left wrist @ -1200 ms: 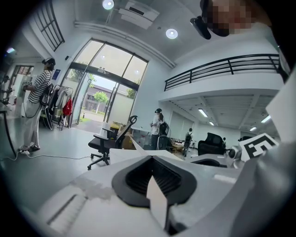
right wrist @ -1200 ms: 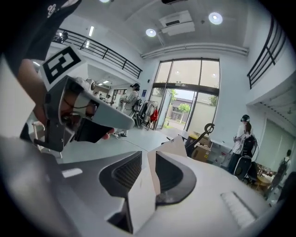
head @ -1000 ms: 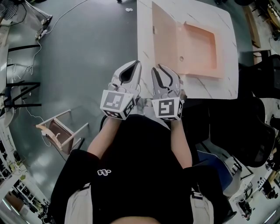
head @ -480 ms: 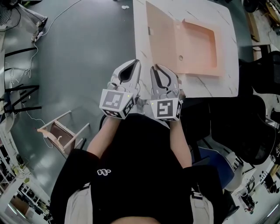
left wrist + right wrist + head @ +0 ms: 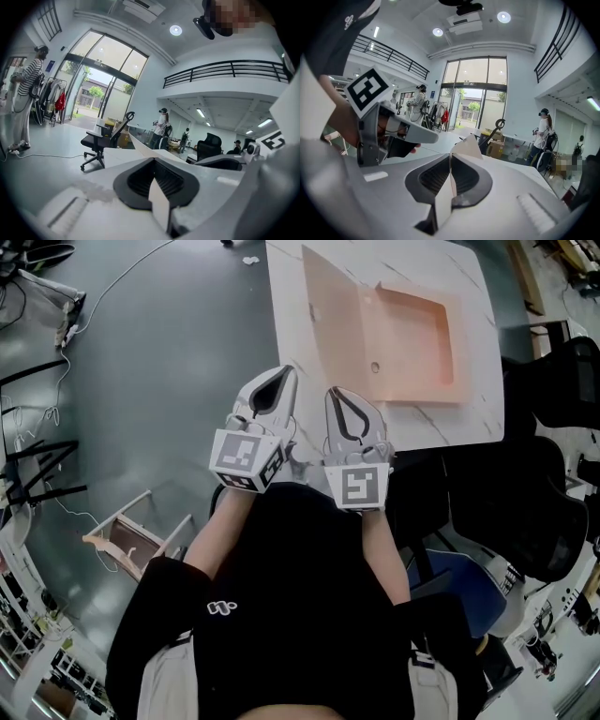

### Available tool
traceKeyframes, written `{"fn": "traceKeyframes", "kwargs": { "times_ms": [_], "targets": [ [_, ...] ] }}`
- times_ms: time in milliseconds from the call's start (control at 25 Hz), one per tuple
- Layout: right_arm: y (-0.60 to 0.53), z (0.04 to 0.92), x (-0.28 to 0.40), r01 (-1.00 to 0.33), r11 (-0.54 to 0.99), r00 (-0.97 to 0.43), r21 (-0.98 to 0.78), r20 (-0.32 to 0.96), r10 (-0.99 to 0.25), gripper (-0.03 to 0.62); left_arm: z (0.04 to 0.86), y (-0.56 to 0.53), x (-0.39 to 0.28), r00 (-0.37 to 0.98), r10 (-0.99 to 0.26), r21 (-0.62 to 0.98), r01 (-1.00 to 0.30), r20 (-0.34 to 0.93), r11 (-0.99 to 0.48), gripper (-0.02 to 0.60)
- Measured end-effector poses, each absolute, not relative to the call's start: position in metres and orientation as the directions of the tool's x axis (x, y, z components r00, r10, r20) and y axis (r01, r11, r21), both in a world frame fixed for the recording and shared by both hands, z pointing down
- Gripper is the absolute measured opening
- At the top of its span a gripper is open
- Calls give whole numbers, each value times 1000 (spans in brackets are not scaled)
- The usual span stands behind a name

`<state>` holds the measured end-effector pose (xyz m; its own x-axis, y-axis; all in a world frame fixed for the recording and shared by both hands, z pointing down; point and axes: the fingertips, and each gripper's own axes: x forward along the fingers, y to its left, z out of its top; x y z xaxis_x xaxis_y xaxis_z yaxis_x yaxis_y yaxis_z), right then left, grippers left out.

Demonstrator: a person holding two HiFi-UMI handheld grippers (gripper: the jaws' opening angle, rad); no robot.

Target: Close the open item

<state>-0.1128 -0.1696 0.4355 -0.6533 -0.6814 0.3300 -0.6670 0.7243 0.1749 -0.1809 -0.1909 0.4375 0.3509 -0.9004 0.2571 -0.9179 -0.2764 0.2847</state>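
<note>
Lying open on the white surface (image 5: 478, 418), the pink box (image 5: 412, 334) sits at 1 o'clock in the head view, with the left gripper (image 5: 284, 373) and right gripper (image 5: 336, 393) near its 7 o'clock corner. In the left gripper view, the fingers (image 5: 159, 206) are pressed together and empty. In the right gripper view, the fingers (image 5: 440, 201) have just been closing and now meet on nothing.

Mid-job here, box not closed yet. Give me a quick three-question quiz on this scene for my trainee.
1. True or false: the peach box on the white table is shut.
2. The right gripper holds: A the box, B nothing, C a cable.
3. In the head view, the lid stands on which side of the box?
Key: 1 false. 2 B; its jaws have just been closing with nothing between them. 3 left.
</note>
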Motion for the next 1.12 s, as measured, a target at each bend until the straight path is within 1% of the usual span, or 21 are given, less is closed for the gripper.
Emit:
{"fn": "traceKeyframes", "kwargs": {
  "times_ms": [200, 400, 600, 880, 1120],
  "targets": [
    [-176, 422, -123, -669, 735, -684, 112, 295, -667, 9, 440, -201, -186, 357, -899, 291, -915, 253, -281, 2],
    [-179, 410, -124, -713, 701, -687, -28, 230, -690, 6, 444, -206, -193, 367, -895, 301, -909, 253, -288, 2],
    [-182, 397, -94, -786, 613, -616, -76, 167, -770, 5, 442, -209, -190, 395, -882, 309, -898, 257, -313, 2],
    [-183, 391, -46, -864, 491, -503, -112, 154, -850, 3, 440, -218, -162, 472, -843, 306, -868, 260, -391, 2],
    [-190, 394, -8, -891, 404, -434, -207, 131, -891, 3, 442, -224, -129, 520, -812, 304, -844, 264, -442, 2]
  ]
}}
